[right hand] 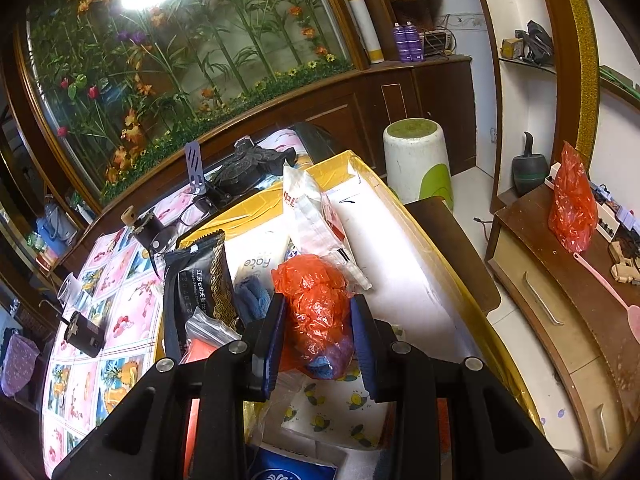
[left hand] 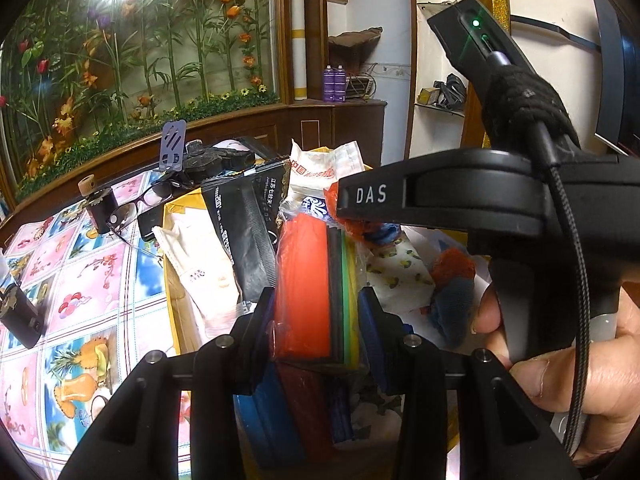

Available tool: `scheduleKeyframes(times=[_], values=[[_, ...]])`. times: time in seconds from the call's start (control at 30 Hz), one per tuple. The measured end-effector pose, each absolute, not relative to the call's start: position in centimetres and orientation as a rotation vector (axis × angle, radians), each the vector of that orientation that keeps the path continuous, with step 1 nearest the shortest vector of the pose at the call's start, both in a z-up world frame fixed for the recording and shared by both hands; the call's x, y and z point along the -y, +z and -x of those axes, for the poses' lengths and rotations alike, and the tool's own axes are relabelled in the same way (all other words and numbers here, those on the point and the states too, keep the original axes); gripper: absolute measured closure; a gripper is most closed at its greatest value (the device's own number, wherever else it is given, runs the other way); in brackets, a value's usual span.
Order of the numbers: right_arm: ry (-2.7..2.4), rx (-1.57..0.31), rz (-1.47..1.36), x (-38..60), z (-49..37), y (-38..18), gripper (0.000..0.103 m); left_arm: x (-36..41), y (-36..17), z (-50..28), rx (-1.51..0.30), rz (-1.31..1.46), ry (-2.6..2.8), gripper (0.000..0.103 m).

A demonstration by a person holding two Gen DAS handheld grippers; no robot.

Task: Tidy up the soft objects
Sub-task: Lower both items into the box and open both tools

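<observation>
My left gripper [left hand: 316, 304] is shut on a clear-wrapped pack of coloured foam sheets [left hand: 308, 284], red, black, green and yellow, held upright over the yellow box [left hand: 176, 280]. My right gripper [right hand: 318, 312] is shut on an orange plastic bag [right hand: 316, 300] with something blue inside, held above the same yellow box [right hand: 404, 208]. The right gripper's body [left hand: 460, 196] and hand cross the left wrist view. The box holds a black packet [right hand: 196, 280], a white printed bag [right hand: 308, 208], a blue cloth [right hand: 250, 294] and a bee-print cloth [right hand: 340, 412].
The box stands on a table with a flowered cloth [left hand: 88, 300]. Glasses [left hand: 140, 204], a small black jar [left hand: 100, 204] and a black device [left hand: 20, 312] lie left of the box. A white stool [right hand: 418, 160] and a wooden cabinet [right hand: 560, 300] stand to the right.
</observation>
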State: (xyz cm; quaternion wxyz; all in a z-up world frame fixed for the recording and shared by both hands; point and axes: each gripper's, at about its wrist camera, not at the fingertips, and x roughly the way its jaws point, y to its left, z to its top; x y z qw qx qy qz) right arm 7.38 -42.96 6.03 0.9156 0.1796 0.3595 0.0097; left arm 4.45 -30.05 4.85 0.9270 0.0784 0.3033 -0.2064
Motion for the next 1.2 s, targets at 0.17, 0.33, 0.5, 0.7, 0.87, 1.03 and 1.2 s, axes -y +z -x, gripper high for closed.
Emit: scheduleKeyframes(times=[0.17,0.33,0.5,0.7,0.87,1.03,1.2], values=[[0.021,-0.744,-0.369,42.94,-7.43,5.93,0.069,30.08,4.89,-4.31,-0.619,-0.170,-0.419,0.061],[0.023,-0.747,-0.367,42.97,-7.43,5.89,0.068,30.10,4.88,-4.31,-0.620,-0.172,-0.418,0.059],[0.020,-0.750,-0.363,42.92,-7.41,5.82,0.067,30.09,4.88,-4.29,-0.621,-0.176,-0.418,0.057],[0.021,-0.751,-0.365,43.03,-7.42,5.82,0.067,30.07,4.84,-4.35,-0.621,-0.176,-0.415,0.055],[0.020,-0.750,-0.365,43.04,-7.42,5.84,0.067,30.04,4.76,-4.37,-0.624,-0.175,-0.412,0.053],[0.021,-0.741,-0.372,43.12,-7.34,5.87,0.062,30.03,4.75,-4.37,-0.624,-0.174,-0.411,0.050],[0.010,-0.713,-0.375,43.18,-6.76,6.47,0.045,29.86,4.91,-4.47,-0.621,-0.165,-0.406,0.045]])
